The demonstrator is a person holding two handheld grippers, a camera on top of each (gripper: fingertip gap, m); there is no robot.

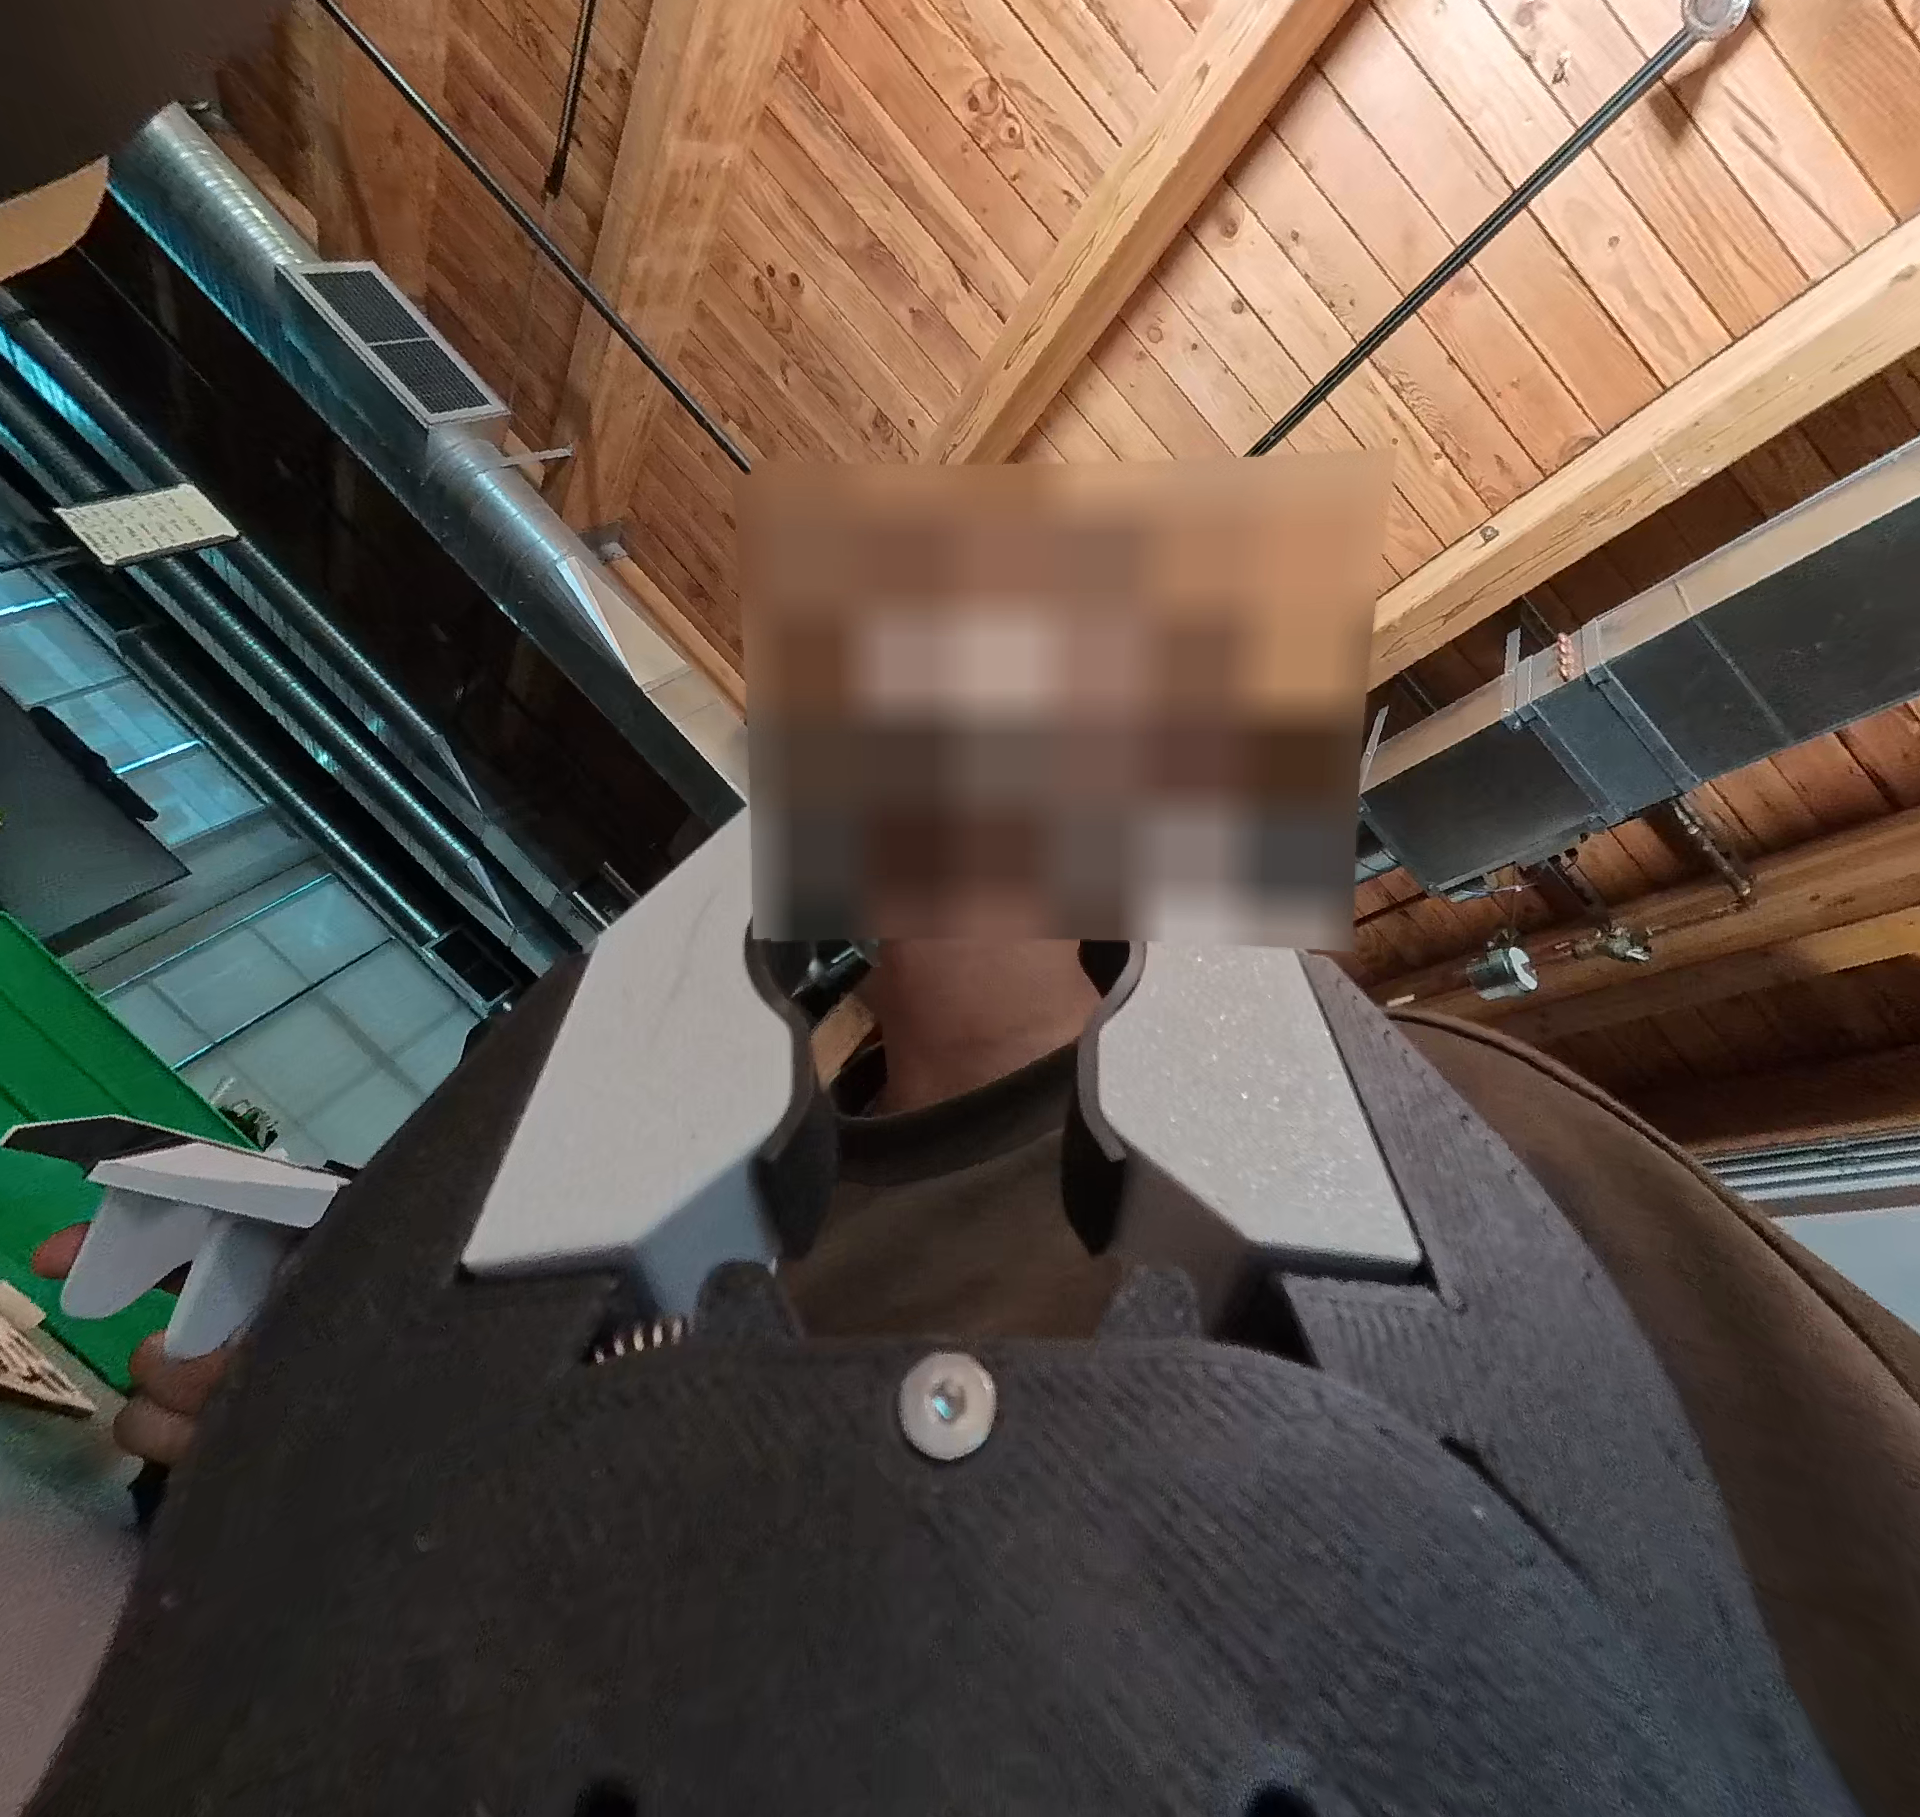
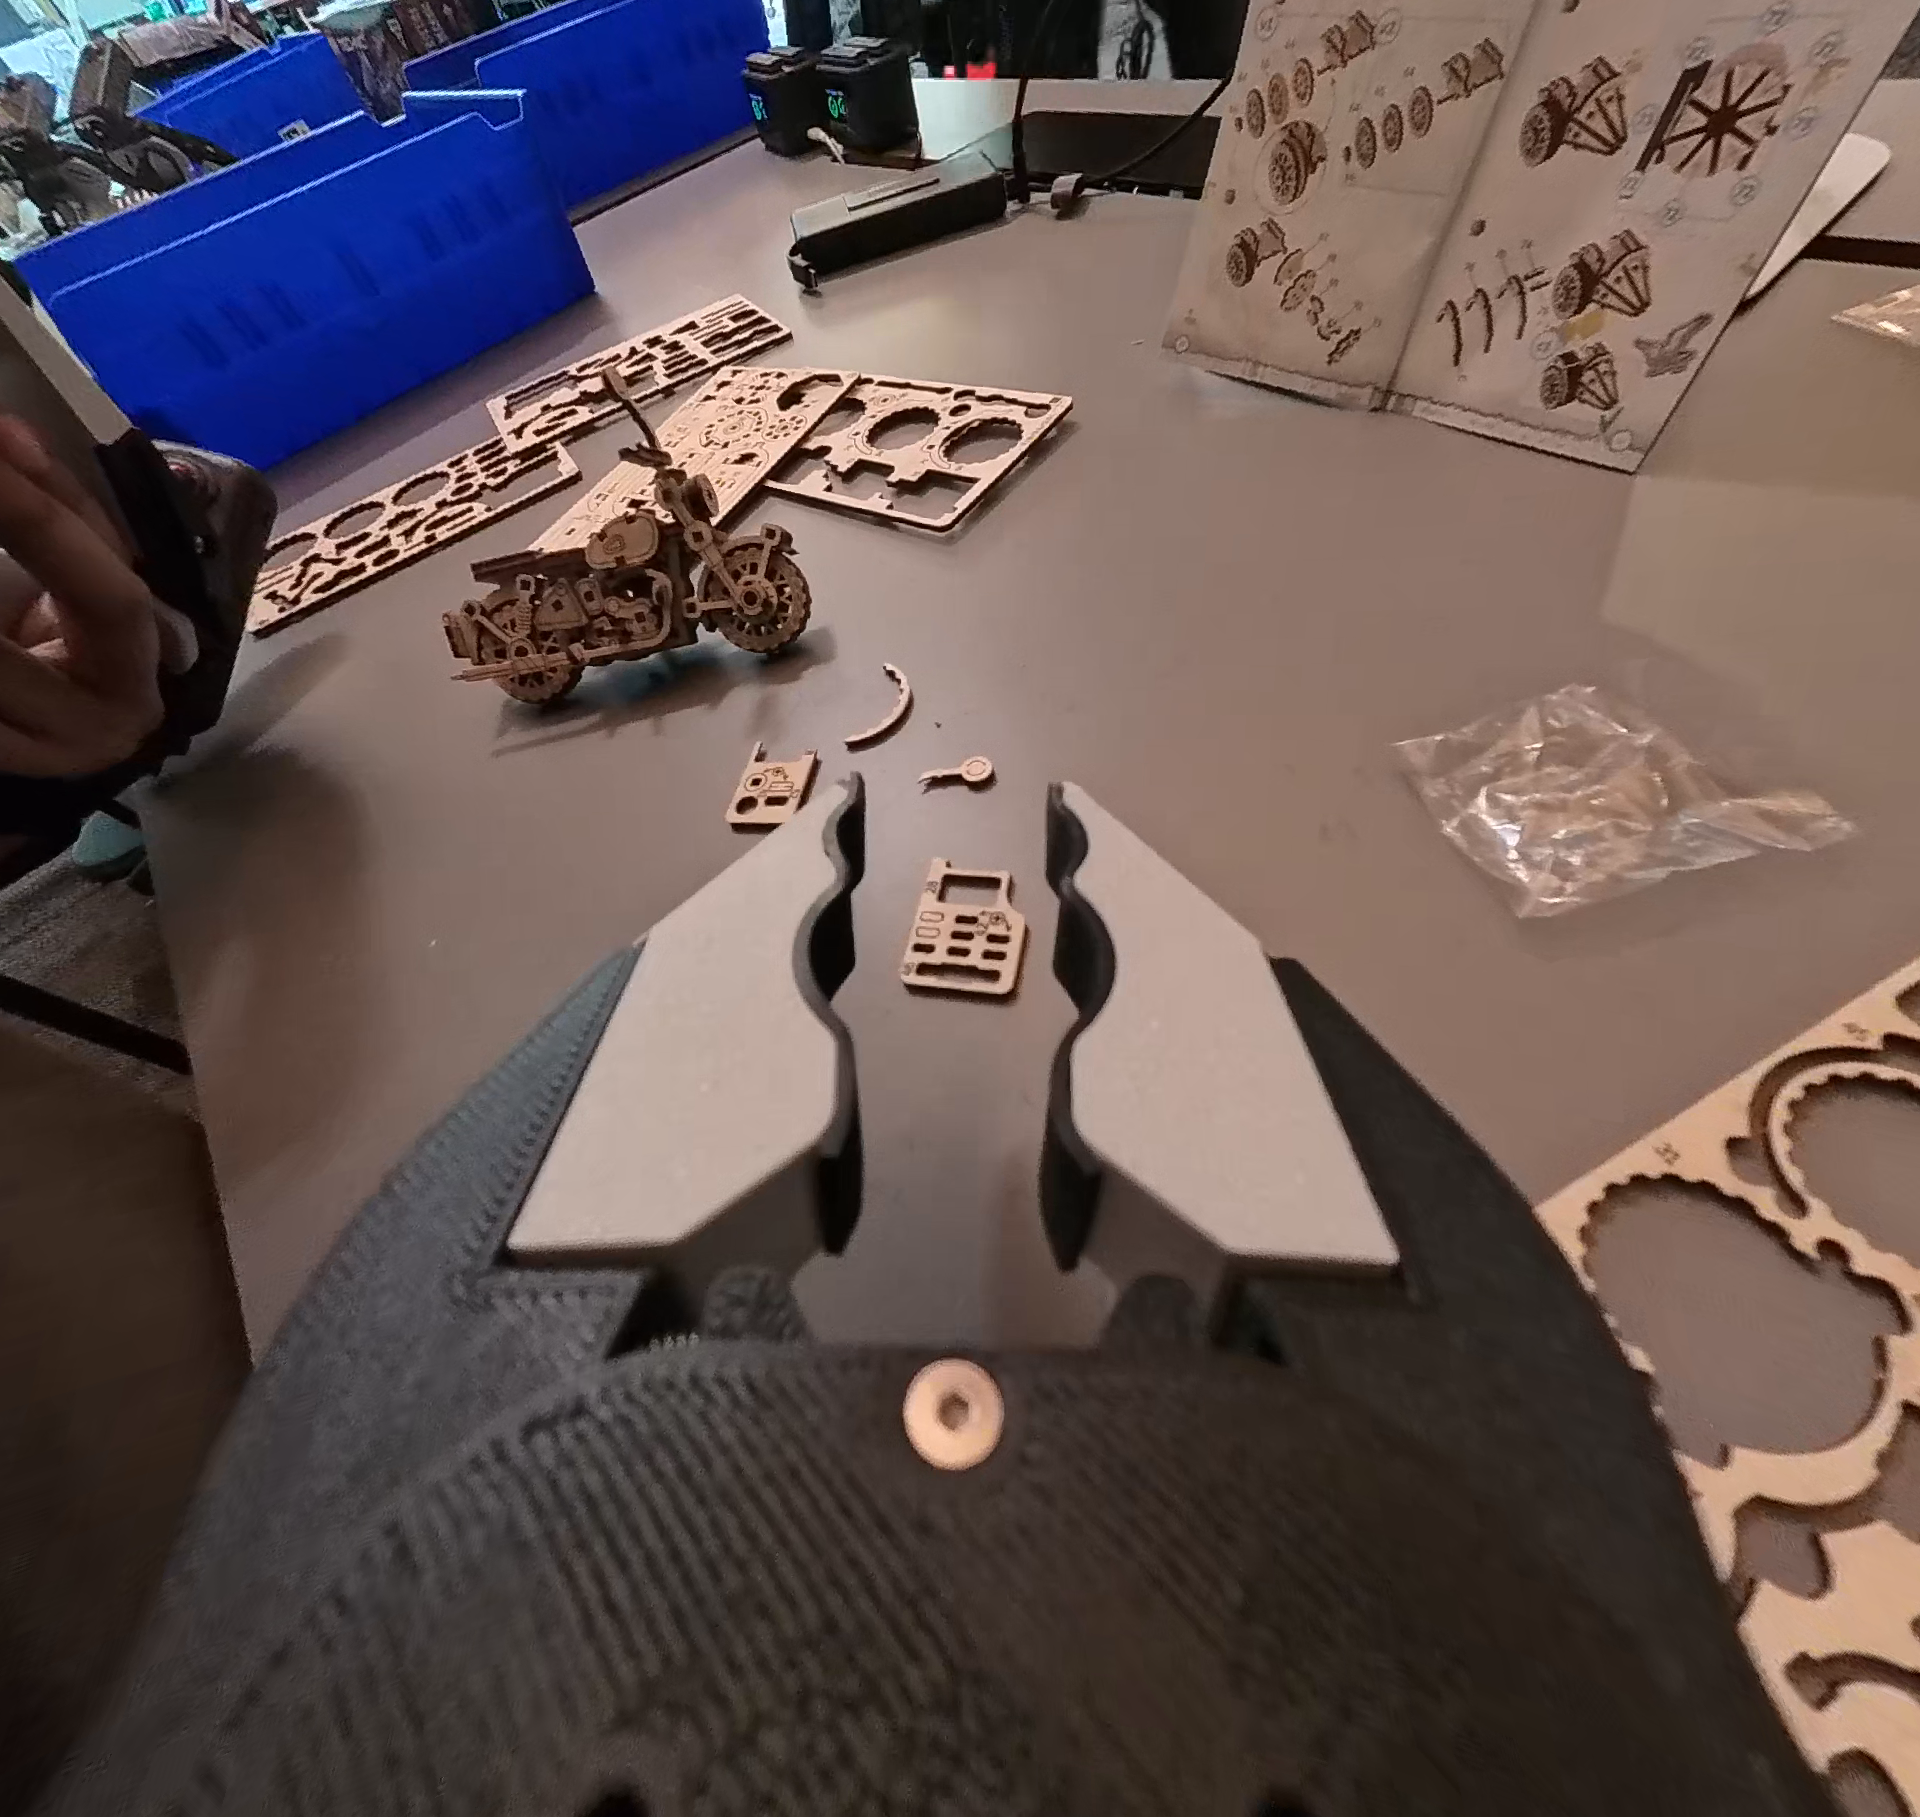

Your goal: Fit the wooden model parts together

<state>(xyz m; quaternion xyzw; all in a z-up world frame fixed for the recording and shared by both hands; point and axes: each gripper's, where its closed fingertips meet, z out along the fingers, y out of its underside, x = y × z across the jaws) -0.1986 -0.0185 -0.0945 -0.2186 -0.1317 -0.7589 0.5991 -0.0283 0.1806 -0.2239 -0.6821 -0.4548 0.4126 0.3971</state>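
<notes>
My right gripper point(image 2: 954, 796) is open and empty, low over the grey table point(image 2: 1299, 645). A small flat wooden grid part point(image 2: 961, 931) lies on the table between its fingers, untouched. Just beyond the tips lie a small panel point(image 2: 769, 788), a round-headed piece point(image 2: 961, 772) and a curved strip point(image 2: 883, 707). A partly built wooden motorcycle point(image 2: 623, 604) stands farther off to the left. My left gripper point(image 1: 945, 946) is open and empty. It points up at a person and a wooden ceiling, and no wooden parts show in its view.
Punched wooden sheets point(image 2: 727, 417) lie behind the motorcycle, and another sheet point(image 2: 1766, 1300) lies at the near right. An instruction booklet point(image 2: 1507, 157) stands at the back right. A plastic bag point(image 2: 1600, 801) lies at the right. Blue bins point(image 2: 312, 292) stand at the back left. A hand point(image 2: 73, 614) is at the left edge. About 30 cm separates my left fingertips from my right. Measured from the fingertips, the round-headed piece point(image 2: 961, 772) is 8 cm or so from the right gripper and 25 cm from the left. Left tips and right tips are each some 15 cm from the partly built wooden motorcycle point(image 2: 623, 604).
</notes>
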